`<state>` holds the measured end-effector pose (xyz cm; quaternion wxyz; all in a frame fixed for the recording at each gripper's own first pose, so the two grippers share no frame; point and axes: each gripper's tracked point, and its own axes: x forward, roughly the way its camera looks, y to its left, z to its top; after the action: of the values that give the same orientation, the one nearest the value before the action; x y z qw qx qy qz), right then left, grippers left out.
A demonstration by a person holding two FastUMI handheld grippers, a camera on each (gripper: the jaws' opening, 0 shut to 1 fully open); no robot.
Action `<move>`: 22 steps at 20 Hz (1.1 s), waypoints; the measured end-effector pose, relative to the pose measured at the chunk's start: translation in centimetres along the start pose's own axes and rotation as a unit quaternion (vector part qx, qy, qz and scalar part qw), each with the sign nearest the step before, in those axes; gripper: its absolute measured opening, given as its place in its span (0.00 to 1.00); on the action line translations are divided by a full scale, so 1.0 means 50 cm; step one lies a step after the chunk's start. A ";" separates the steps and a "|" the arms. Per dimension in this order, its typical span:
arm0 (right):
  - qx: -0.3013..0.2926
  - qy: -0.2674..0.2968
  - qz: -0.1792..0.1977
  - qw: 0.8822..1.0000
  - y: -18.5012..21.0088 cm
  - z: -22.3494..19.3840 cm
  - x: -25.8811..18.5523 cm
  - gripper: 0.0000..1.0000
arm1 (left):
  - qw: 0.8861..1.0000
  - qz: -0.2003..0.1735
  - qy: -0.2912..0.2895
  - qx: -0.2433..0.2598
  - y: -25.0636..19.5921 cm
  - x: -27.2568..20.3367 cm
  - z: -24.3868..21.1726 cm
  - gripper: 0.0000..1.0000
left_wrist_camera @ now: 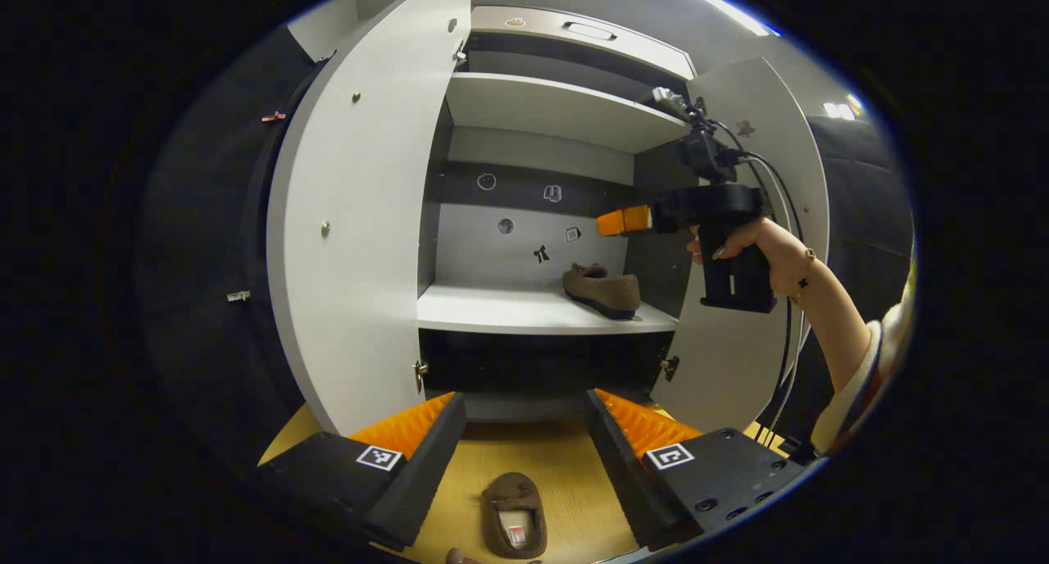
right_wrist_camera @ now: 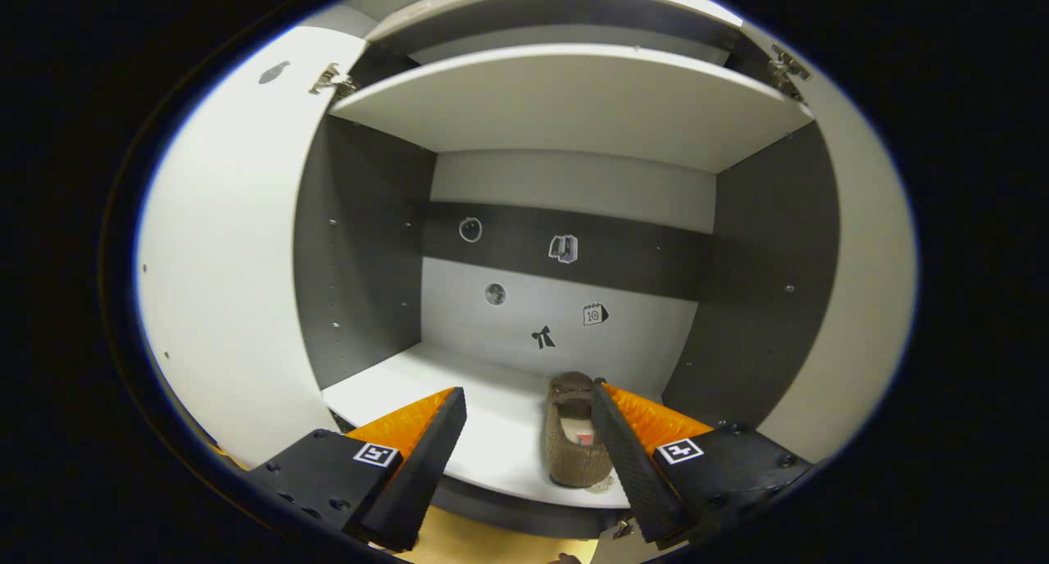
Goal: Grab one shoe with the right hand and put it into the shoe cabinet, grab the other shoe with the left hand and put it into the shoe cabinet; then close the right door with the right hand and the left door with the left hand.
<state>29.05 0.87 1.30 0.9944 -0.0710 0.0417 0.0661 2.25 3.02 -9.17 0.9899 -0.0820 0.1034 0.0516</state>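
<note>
Shoes first: one brown shoe (left_wrist_camera: 602, 289) already lies on the white shelf (left_wrist_camera: 508, 310) of the shoe cabinet (left_wrist_camera: 565, 43), toward the right side of that shelf, close to the dark right wall. In the right gripper view you see the same shoe (right_wrist_camera: 574, 441) from behind its heel, lengthwise on the shelf (right_wrist_camera: 492, 433), with its opening facing up. The other brown shoe (left_wrist_camera: 514, 515) sits on the wooden floor (left_wrist_camera: 533, 453) in front of the cabinet, low in the left gripper view, between your left hand-held gripper's fingers but not touched by them. Your left hand-held gripper (left_wrist_camera: 524, 433) is spread wide and grasps nothing; it hangs above the floor and points at the cabinet's open front. Your right hand-held gripper (right_wrist_camera: 529, 441) is also released, fingers apart and empty; its right finger overlaps the shoe's side in the picture, and you cannot tell whether it touches. From the left gripper view you see that right hand-held gripper (left_wrist_camera: 623, 220) held by your hand (left_wrist_camera: 750, 244) at the cabinet's right edge, above the shelved shoe and apart from it. Both doors stand open: the left door (left_wrist_camera: 361, 220) swung out on the left, the right door (left_wrist_camera: 758, 113) behind your right hand. Small stickers (right_wrist_camera: 563, 248) dot the back wall.
</note>
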 end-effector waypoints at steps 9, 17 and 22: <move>0.020 -0.030 -0.036 0.999 0.041 -0.113 -0.254 0.98 | 0.996 -0.052 0.077 -0.005 0.016 0.003 -0.233 0.81; 0.008 -0.042 -0.009 0.999 0.091 -0.114 -0.360 0.98 | 0.983 -0.054 0.177 -0.013 0.070 0.082 -0.492 0.64; 0.002 -0.028 -0.005 1.000 0.089 -0.128 -0.353 0.98 | 0.981 -0.033 0.192 -0.005 0.097 0.134 -0.560 0.59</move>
<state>10.50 2.10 -4.01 0.9957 -0.0669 0.0135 0.0633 2.70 3.49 -38.34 0.9523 -0.0992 0.2885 0.0023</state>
